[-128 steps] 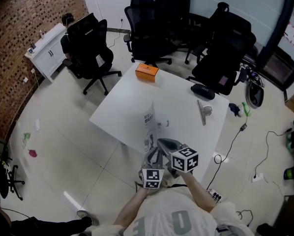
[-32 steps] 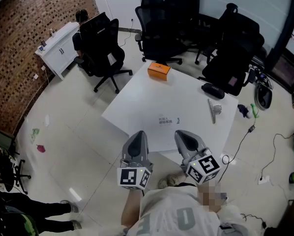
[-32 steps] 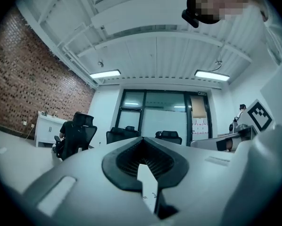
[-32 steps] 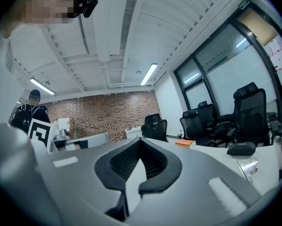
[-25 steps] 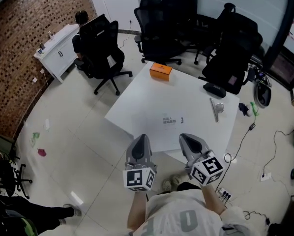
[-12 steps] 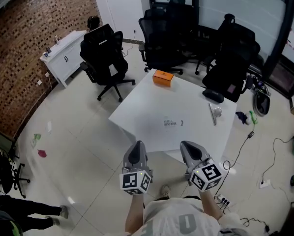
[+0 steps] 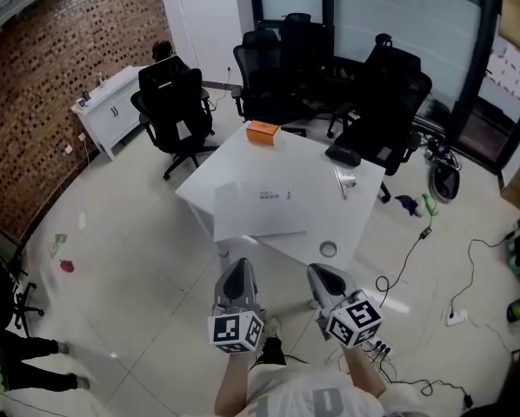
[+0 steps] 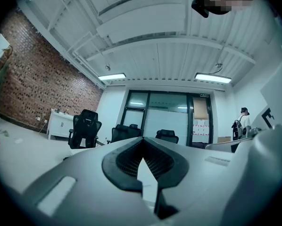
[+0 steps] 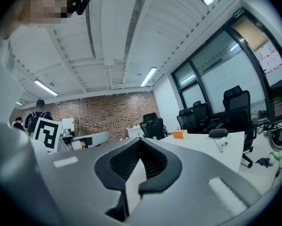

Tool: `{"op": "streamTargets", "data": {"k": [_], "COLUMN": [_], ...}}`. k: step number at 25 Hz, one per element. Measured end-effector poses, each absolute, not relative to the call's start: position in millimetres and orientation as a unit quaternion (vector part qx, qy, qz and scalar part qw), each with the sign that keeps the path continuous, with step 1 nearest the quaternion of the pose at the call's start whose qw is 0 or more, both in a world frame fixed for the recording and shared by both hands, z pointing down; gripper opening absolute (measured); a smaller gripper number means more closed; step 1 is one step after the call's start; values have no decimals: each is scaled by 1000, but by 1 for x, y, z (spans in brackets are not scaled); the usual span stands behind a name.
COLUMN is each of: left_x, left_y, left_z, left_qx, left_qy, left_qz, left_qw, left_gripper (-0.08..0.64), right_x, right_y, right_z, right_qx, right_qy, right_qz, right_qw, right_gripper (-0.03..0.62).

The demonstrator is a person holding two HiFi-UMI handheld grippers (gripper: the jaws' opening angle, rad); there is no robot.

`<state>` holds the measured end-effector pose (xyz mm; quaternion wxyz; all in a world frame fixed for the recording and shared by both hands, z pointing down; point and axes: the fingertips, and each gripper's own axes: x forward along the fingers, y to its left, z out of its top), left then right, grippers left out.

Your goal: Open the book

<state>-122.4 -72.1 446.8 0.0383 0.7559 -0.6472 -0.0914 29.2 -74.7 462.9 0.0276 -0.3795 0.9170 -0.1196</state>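
A white book (image 7: 260,208) with a small dark print on it lies flat on the white table (image 7: 312,207), near its front left corner. Both grippers hang over the floor, well short of the table's near edge and apart from the book. My left gripper (image 7: 236,272) is shut with nothing in it, and its pads meet in the left gripper view (image 8: 142,160). My right gripper (image 7: 323,274) is also shut and empty, with its jaws closed together in the right gripper view (image 9: 139,157). Both point level toward the table.
On the table lie an orange box (image 7: 262,131), a black case (image 7: 343,155), a metal clip (image 7: 343,181) and a tape roll (image 7: 329,249). Black office chairs (image 7: 173,102) ring the far side. A white cabinet (image 7: 103,102) stands by the brick wall. Cables cross the floor at the right.
Both grippers have drawn back from the table, side by side and shut. The table and book now sit farther off. Five seconds ago the book stood open between the grippers.
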Motion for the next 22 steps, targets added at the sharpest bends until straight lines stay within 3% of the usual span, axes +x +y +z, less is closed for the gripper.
{"op": "streamTargets", "data": {"k": [9, 22], "left_x": [-58, -23], "left_y": [119, 198], "left_z": [469, 434], "left_qx": [712, 717], "left_qy": [-692, -689], "left_qz": [-106, -107], "left_qw": [52, 17], "left_gripper": [14, 14], "right_x": [129, 138], "right_y": [94, 180], "right_z": [481, 456], "right_qx": [-366, -342], "right_qy": [921, 931], "right_qz": [-132, -128], "right_qw": [-3, 34], "right_gripper": [3, 3]}}
